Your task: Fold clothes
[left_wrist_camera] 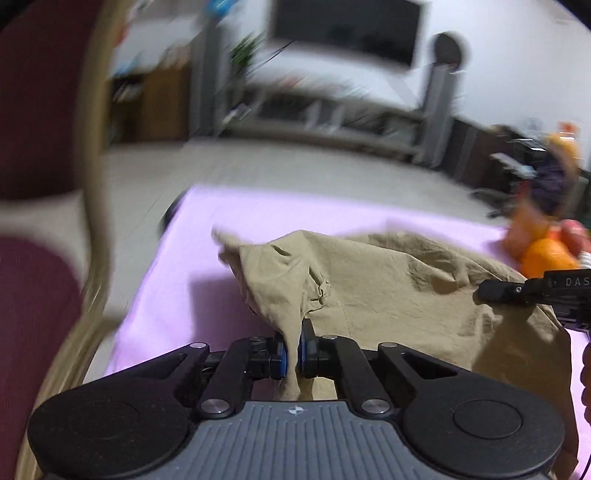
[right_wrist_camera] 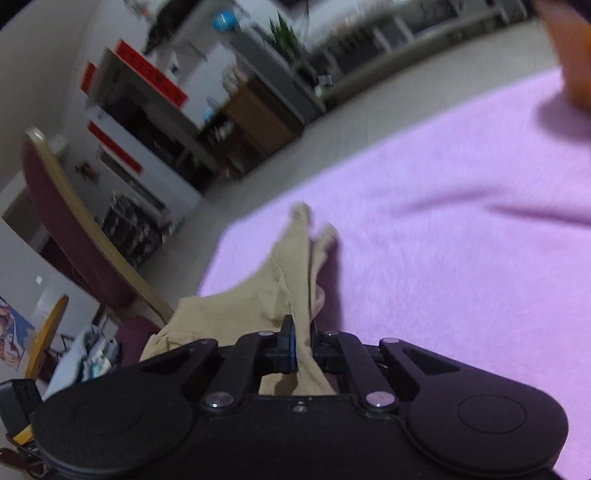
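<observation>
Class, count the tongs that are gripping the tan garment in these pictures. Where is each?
2. The left tongs pinch a bunched edge of the tan garment over the purple cloth; the right tongs clamp another part.

Pink cloth (right_wrist_camera: 461,229) open ahead; fruit pile (left_wrist_camera: 546,247) blocks far right; chair (right_wrist_camera: 77,236) crowds left.

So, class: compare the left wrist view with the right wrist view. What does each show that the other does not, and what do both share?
Only the left wrist view shows the oranges at the far right of the cloth, the dark screen on the wall, and the right gripper reaching in from the side.

Only the right wrist view shows the red banners round a doorway and the poster at far left.

Both show the tan garment pinched between closed fingers, the pink cloth, and the maroon chair.
</observation>
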Available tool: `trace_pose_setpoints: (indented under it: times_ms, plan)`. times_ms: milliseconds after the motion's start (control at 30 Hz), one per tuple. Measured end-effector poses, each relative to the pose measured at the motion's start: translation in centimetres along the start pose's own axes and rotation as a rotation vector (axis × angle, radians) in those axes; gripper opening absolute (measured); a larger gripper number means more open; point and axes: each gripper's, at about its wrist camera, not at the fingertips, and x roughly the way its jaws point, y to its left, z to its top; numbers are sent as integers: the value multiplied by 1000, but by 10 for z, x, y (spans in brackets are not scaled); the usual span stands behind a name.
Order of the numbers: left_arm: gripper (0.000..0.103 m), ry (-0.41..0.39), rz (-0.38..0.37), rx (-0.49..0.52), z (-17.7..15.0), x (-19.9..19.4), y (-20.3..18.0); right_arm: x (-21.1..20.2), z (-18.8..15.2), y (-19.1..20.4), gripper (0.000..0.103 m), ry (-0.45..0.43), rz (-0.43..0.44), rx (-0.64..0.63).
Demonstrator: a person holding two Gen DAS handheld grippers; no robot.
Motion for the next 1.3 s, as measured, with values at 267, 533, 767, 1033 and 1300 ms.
trace_pose_setpoints:
  times_ms: [267,533,767,1033,1300]
  plan:
    - [39,160,68,-48,11,40,-5,-38,6,-40,30,35,-262,76]
    - [85,216,-55,-366,-40,-52,52,-98,-24,-75,60,150,-88,324]
    - [86,334,-132,-414,-97,-67,23,-126,-71,-83,61,193,-86,409]
    - [75,353,-180,-400,-106,-58,-3,-126,-102,-73,45,266,-33,410]
    - [22,370,-150,-281,-71,-81,-51,-150,-79,-8,5,191,-234,175]
